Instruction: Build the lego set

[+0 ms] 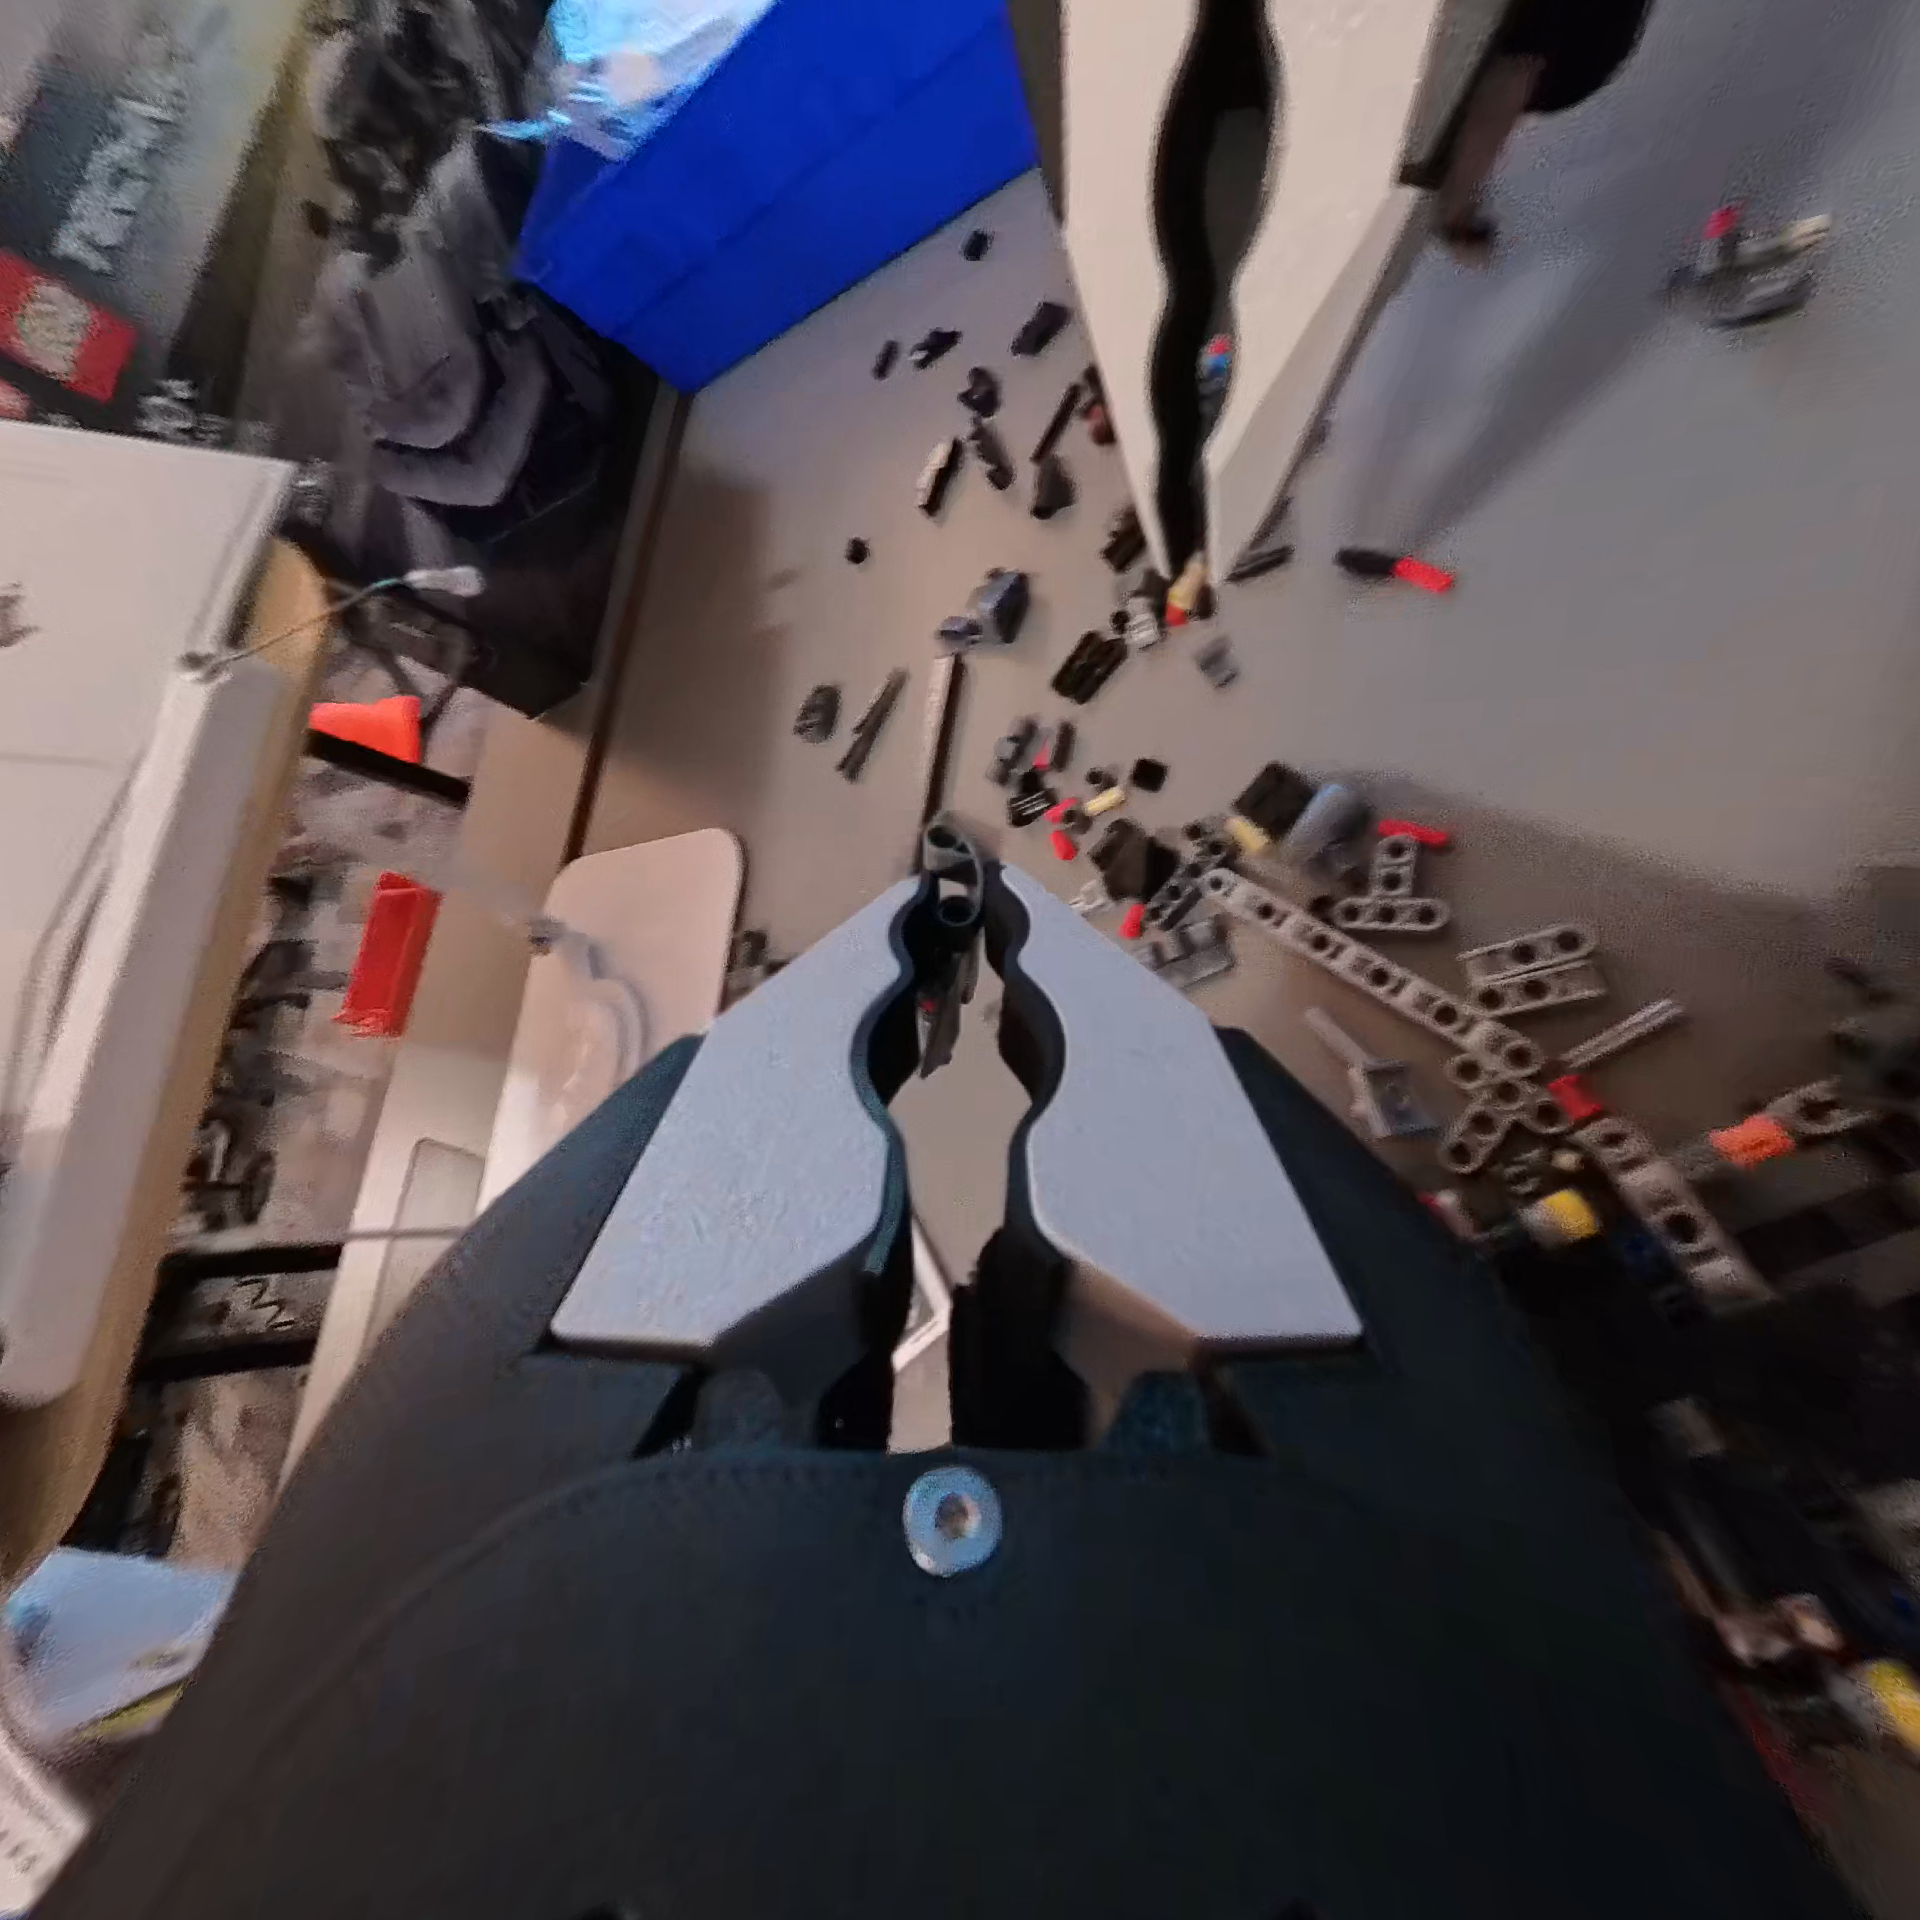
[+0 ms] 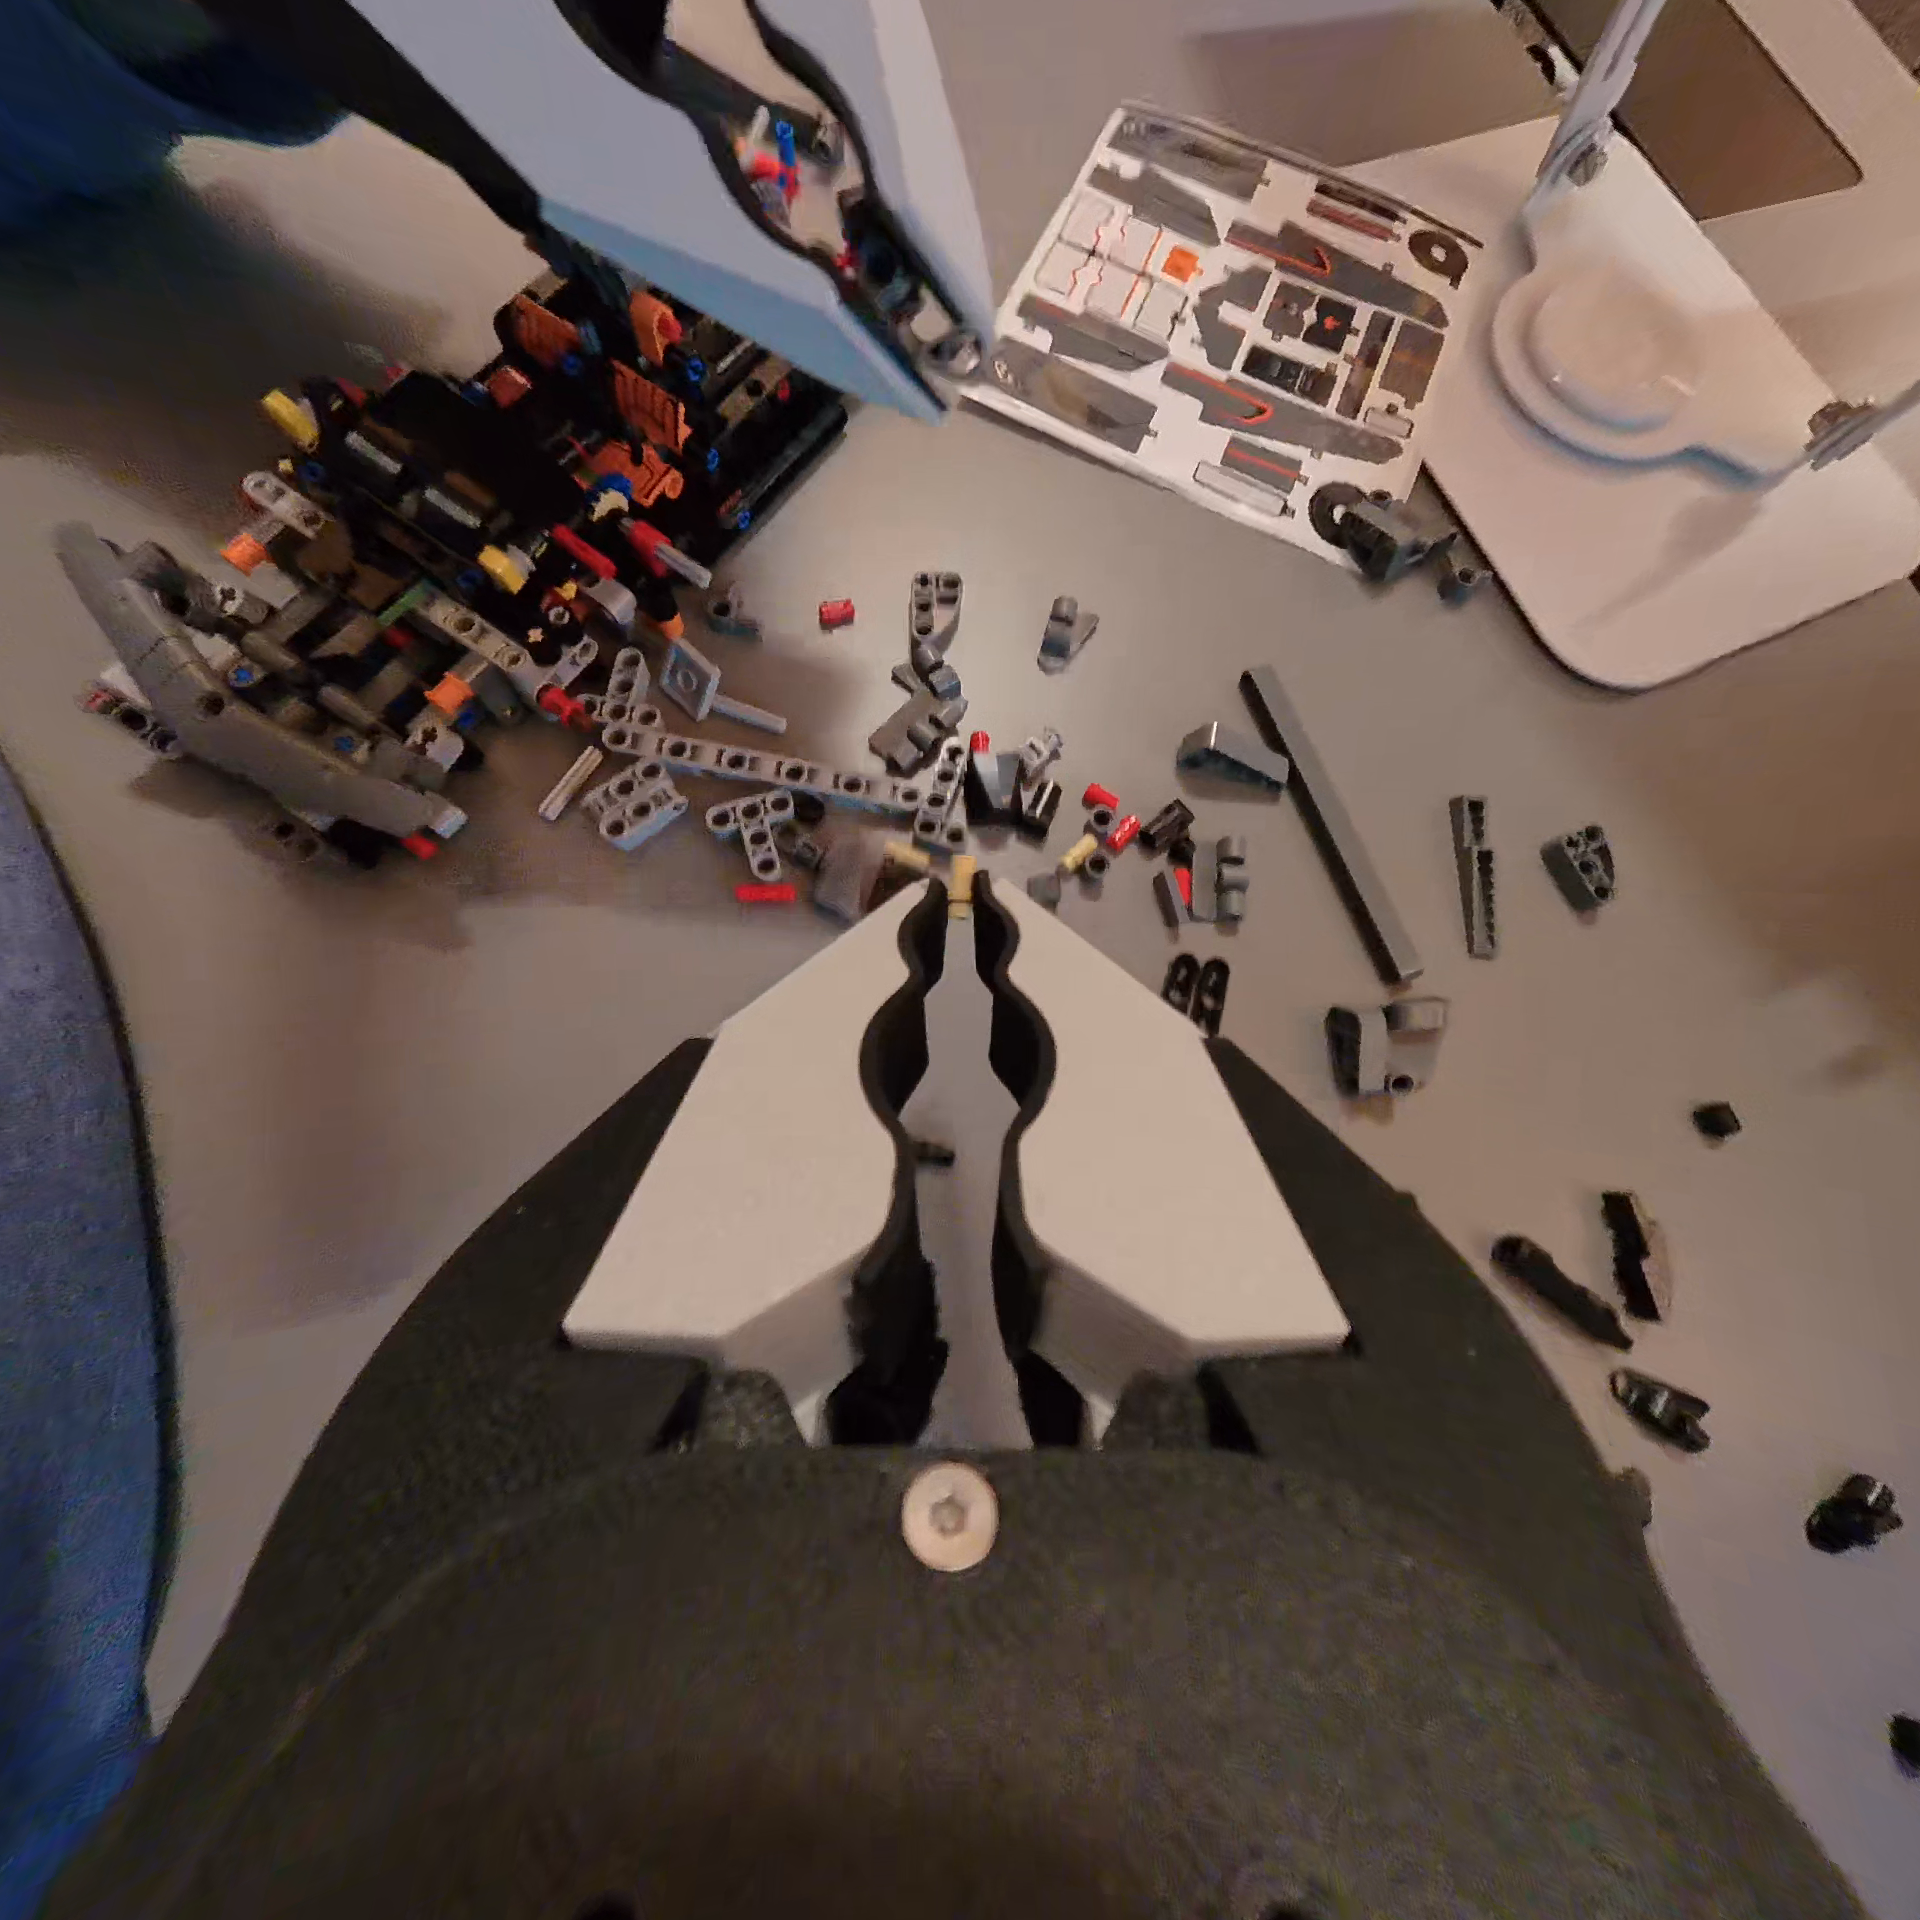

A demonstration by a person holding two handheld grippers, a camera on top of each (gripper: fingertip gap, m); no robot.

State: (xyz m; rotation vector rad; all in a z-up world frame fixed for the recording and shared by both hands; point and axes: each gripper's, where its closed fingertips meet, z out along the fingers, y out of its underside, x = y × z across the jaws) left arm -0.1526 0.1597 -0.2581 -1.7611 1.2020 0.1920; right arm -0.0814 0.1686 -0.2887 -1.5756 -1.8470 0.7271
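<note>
My left gripper (image 1: 958,883) is shut on a small dark grey lego beam with holes (image 1: 951,868) and holds it above the grey table (image 1: 1558,675). It shows at the top of the right wrist view (image 2: 940,358), with the beam (image 2: 951,348) at its tips. My right gripper (image 2: 961,896) is shut on a small tan pin (image 2: 961,888) just above the loose pieces. It shows at the top of the left wrist view (image 1: 1184,566). The partly built black, grey and orange model (image 2: 468,540) stands on the table at the left.
Several loose grey, black and red pieces (image 2: 935,769) lie scattered on the table, among them a long grey beam (image 2: 769,769) and a long black beam (image 2: 1330,821). A sticker sheet (image 2: 1226,312) and a white stand base (image 2: 1662,540) lie beyond. A blue bin (image 1: 779,208) stands at the table's far end. My hands' fingertips stand some 8 cm from each other. Between my left fingertips and the white stand base (image 2: 1662,540) there is roughly 25 cm. My left wrist view (image 1: 650,926) looks at it from another angle.
</note>
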